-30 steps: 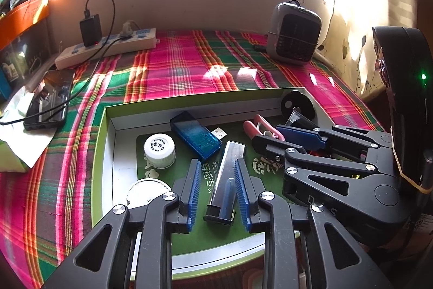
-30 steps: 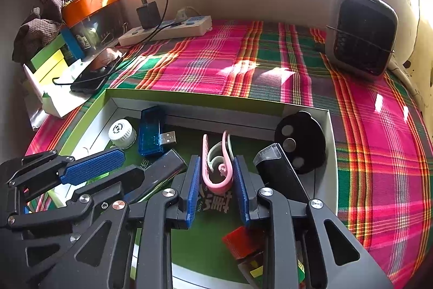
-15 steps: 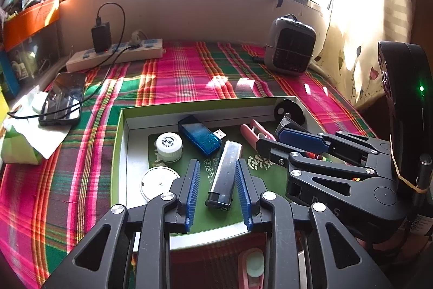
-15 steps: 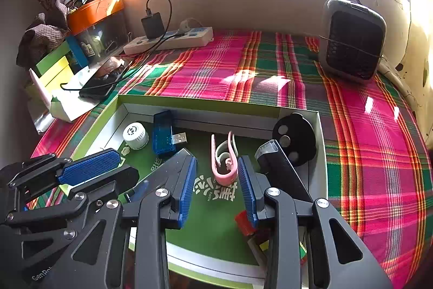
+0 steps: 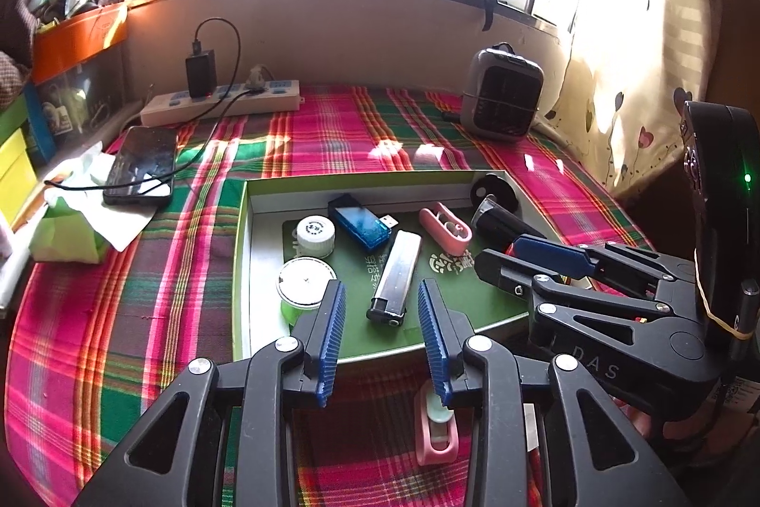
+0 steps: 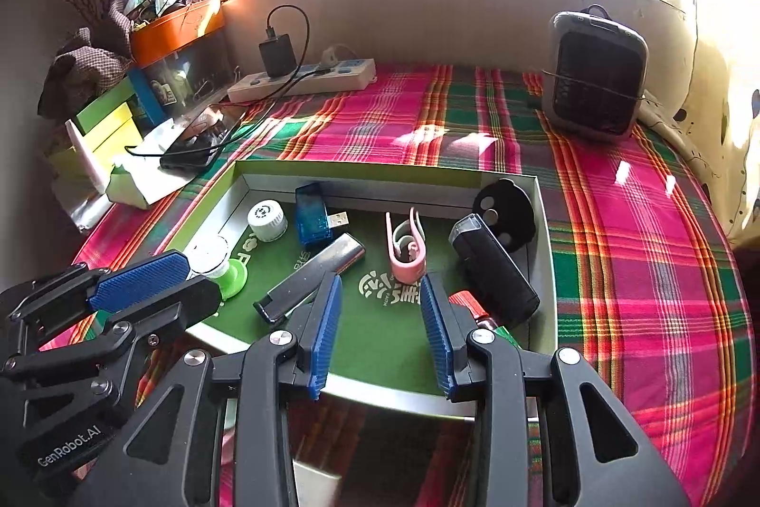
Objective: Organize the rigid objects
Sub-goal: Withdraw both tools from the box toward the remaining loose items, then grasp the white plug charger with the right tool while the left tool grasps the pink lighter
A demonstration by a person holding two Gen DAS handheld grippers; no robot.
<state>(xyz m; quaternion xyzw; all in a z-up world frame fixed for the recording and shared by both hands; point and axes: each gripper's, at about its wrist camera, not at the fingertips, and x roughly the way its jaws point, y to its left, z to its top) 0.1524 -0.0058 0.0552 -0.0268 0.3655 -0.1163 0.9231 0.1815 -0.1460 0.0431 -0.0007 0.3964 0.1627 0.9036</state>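
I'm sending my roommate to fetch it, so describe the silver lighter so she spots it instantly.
Find the shallow green-rimmed box on the plaid cloth. In its middle lies a slim silver metal lighter with a black end, beside the translucent blue USB stick. It is the only shiny metal bar there.

Each wrist camera looked forward and steeply down along its own fingers from close above the near edge of the tray (image 5: 240, 250), the left view from the left, the right from the right, both sharing tray (image 6: 544, 222), plaid cloth (image 5: 332, 136) and heater (image 6: 596, 74).
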